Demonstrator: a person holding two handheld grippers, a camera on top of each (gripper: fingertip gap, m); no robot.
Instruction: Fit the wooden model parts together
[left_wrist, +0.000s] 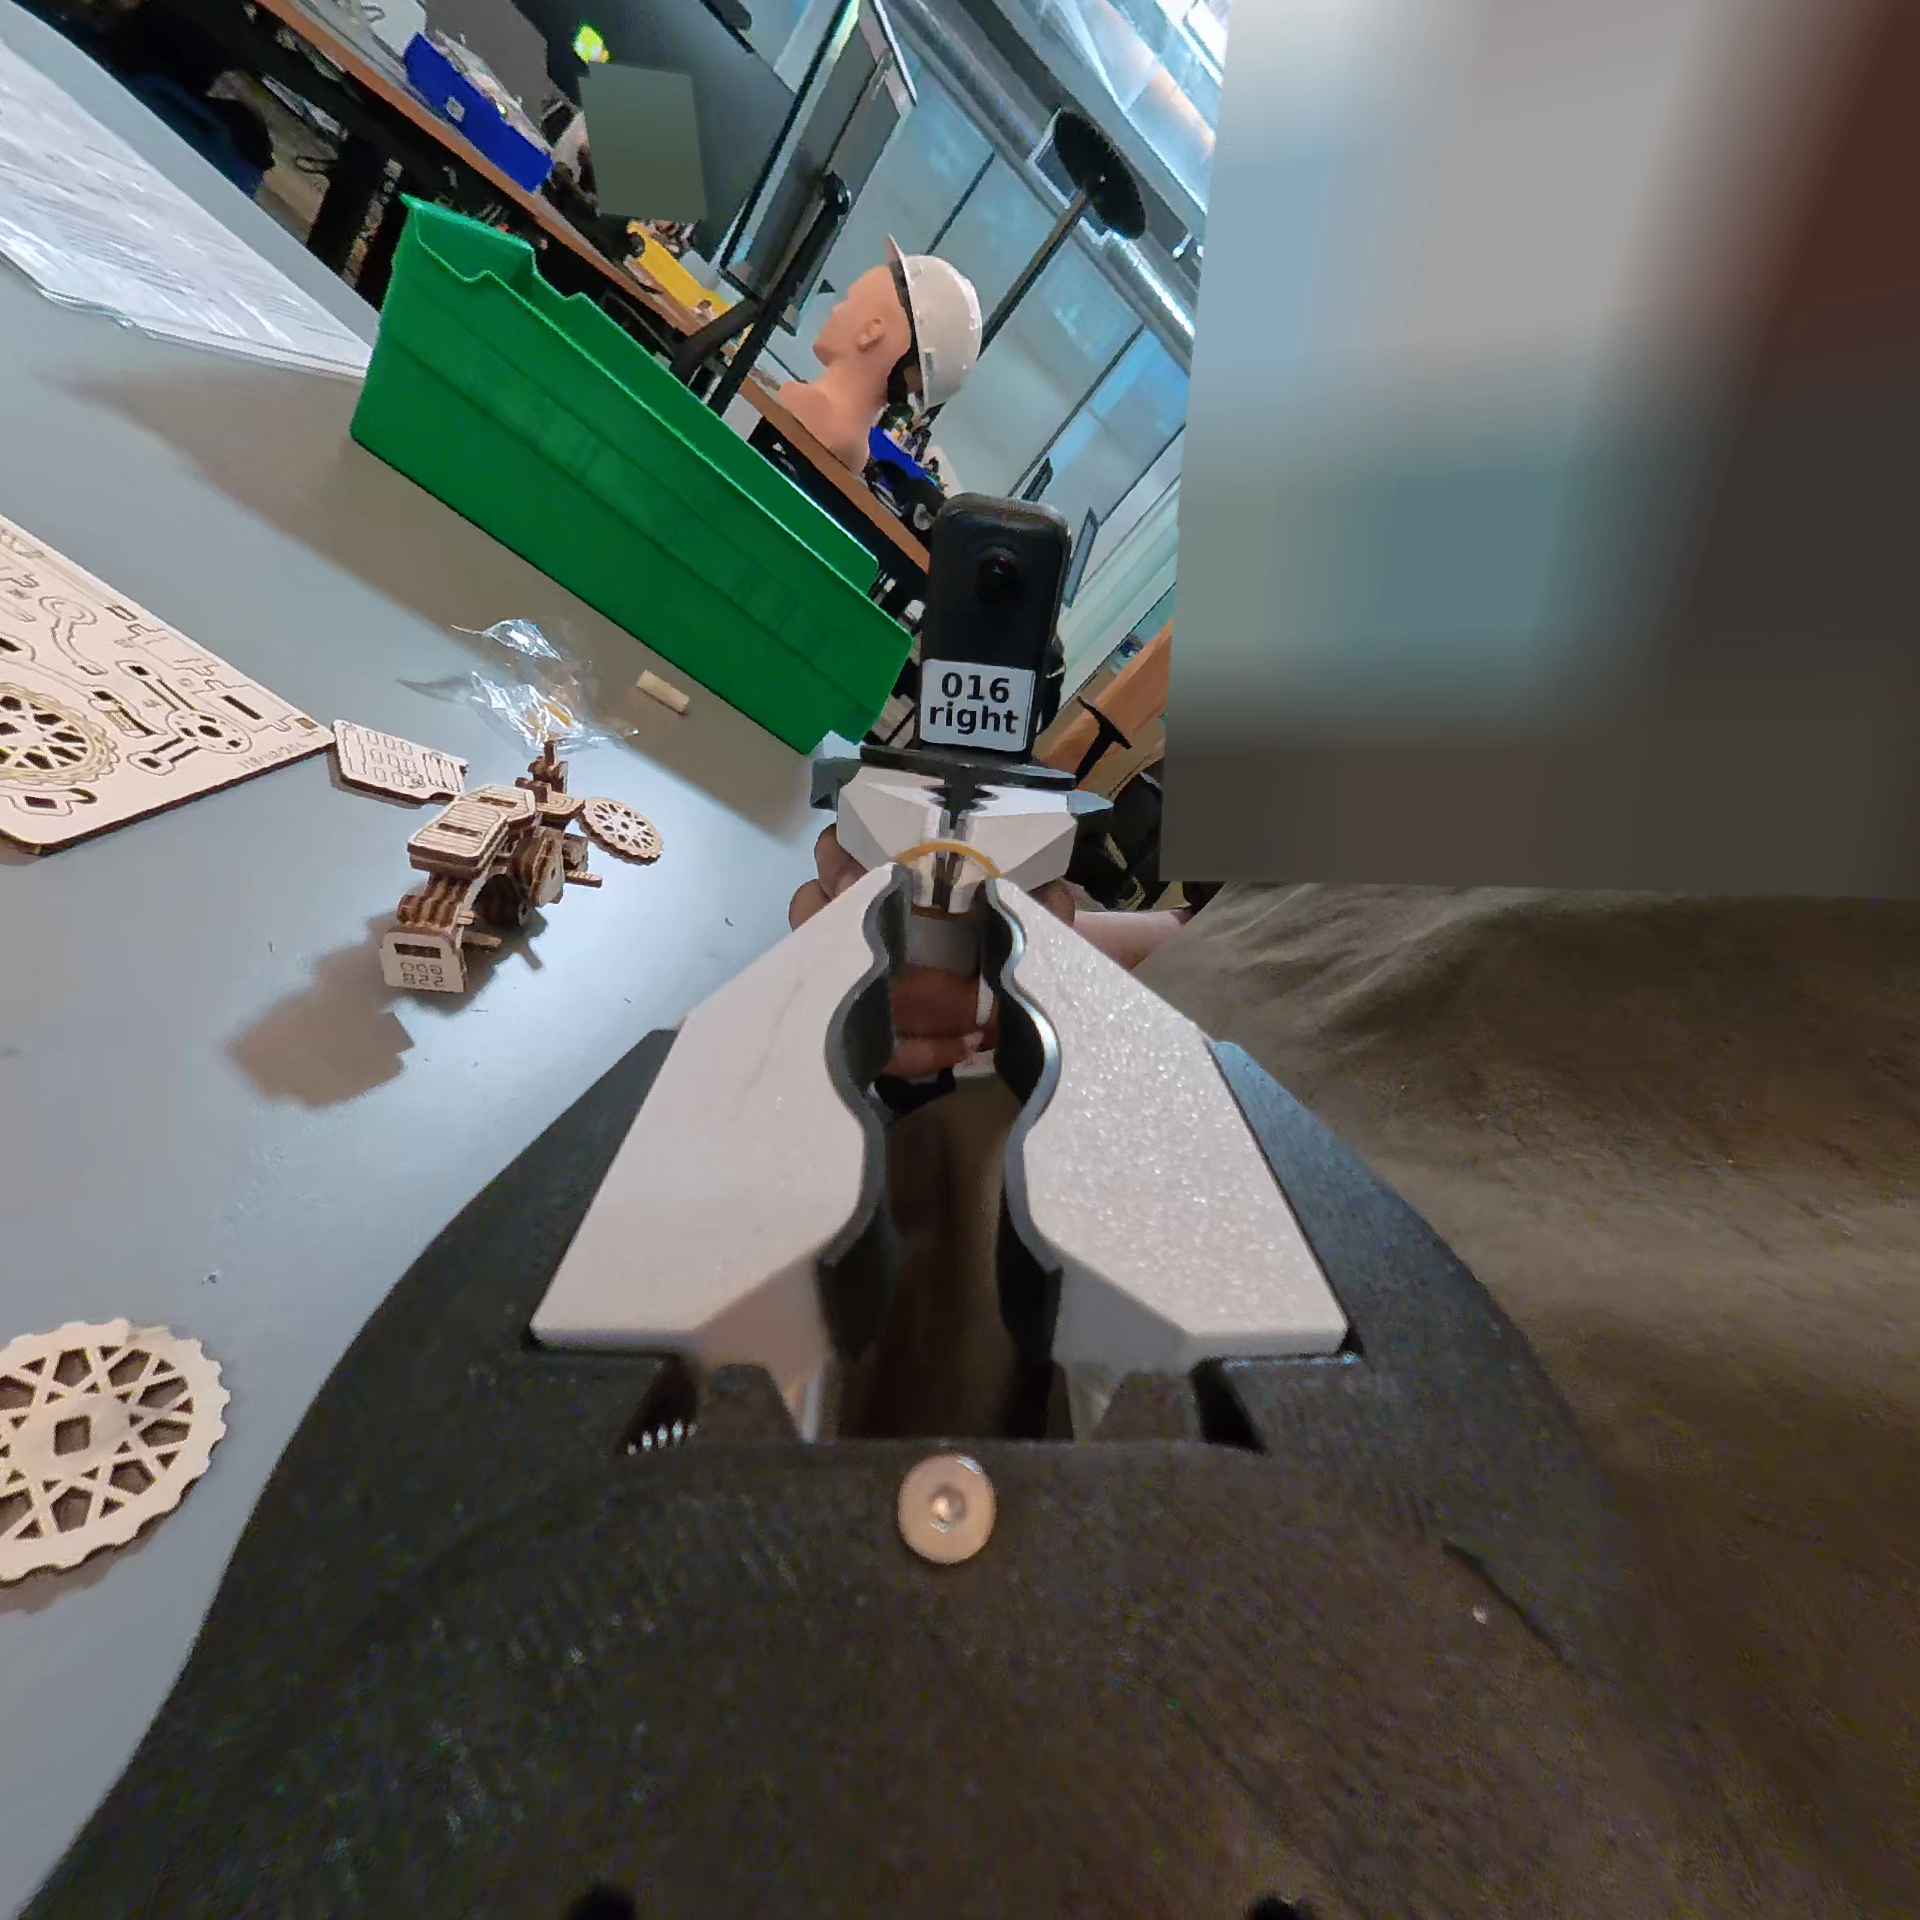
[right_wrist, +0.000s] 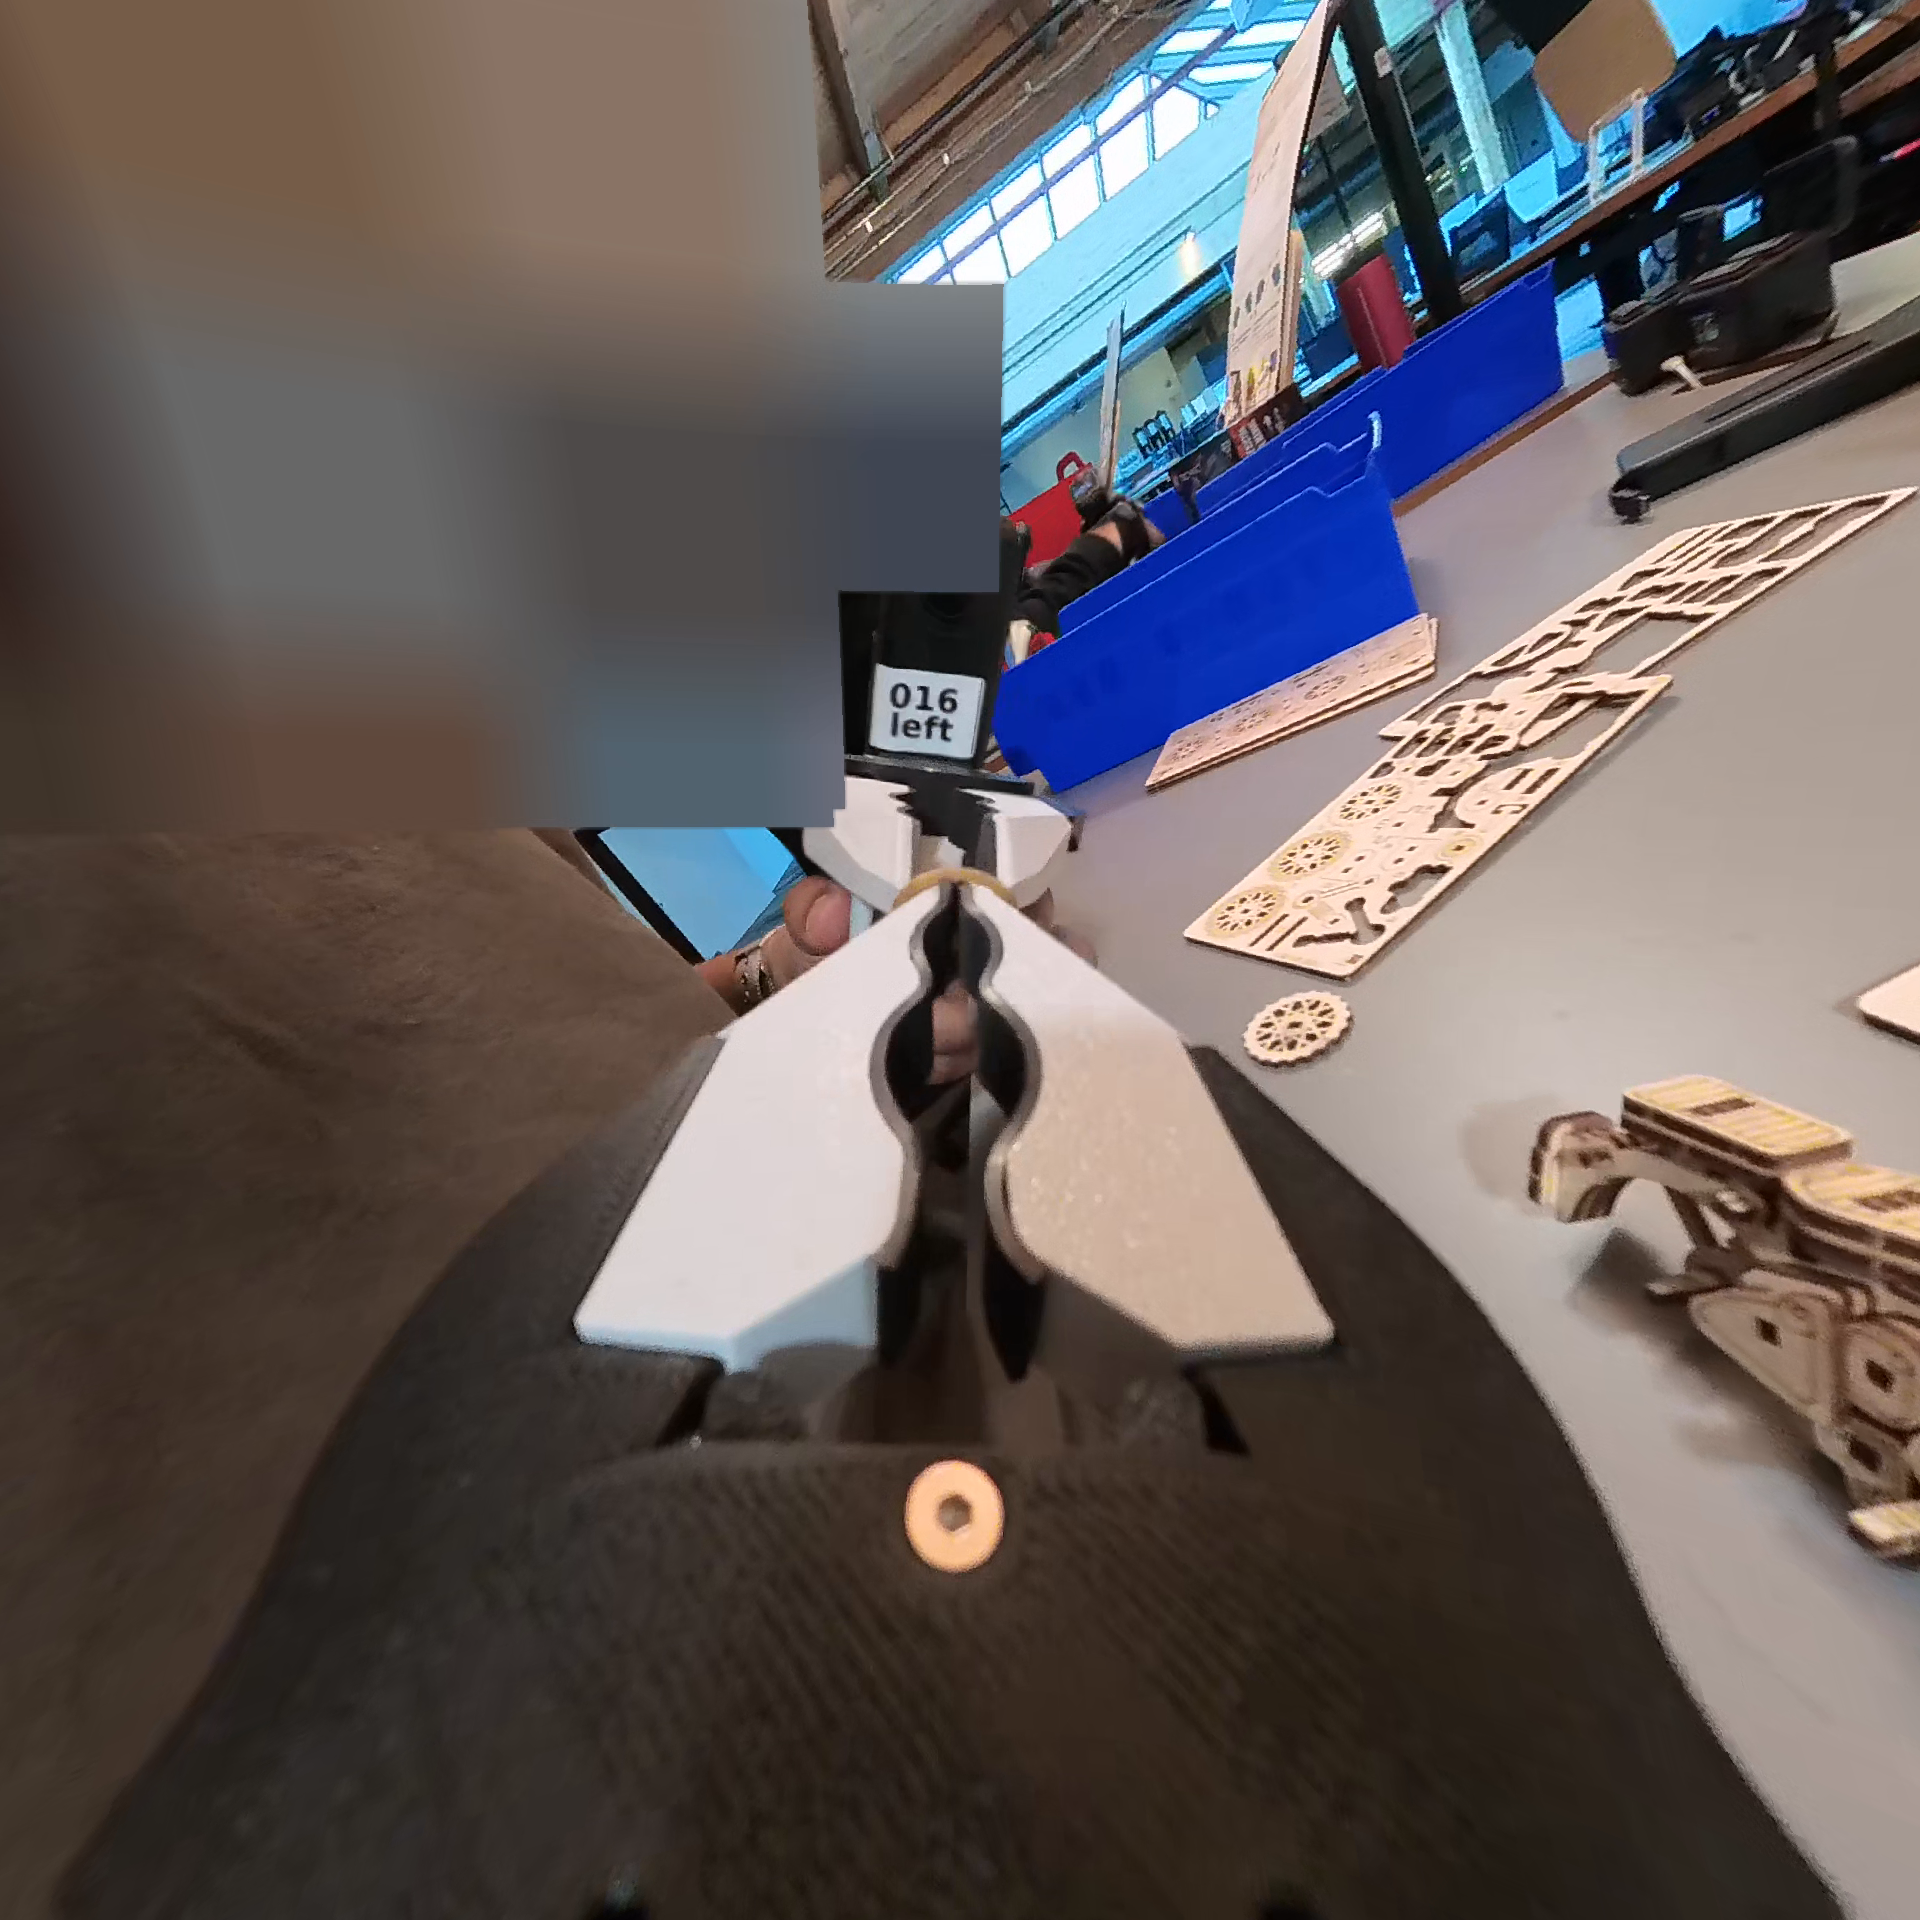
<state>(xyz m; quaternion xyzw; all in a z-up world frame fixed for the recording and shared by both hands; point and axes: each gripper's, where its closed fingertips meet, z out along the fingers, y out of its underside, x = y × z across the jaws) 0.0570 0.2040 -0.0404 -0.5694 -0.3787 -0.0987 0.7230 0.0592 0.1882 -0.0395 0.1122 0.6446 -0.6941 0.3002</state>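
My two grippers meet tip to tip above the table edge. A thin tan ring, like a rubber band, sits between their tips and also shows in the right wrist view. My left gripper has its jaws a ring's width apart and grips the ring's sides. My right gripper has its jaws nearly together at the ring. A part-built wooden model stands on the grey table; it also shows in the right wrist view. A loose wooden gear wheel lies flat, also seen from the right wrist.
Punched wooden part sheets lie on the table, one also in the left wrist view. There are also a green bin, a blue bin, a clear plastic bag, a small pale peg and a paper sheet. The person's torso is close behind the grippers. Less than 4 cm separates the two grippers' tips. From either gripper's tips it is about 15 cm to the loose wooden gear wheel. It is also in sight in the right wrist view.
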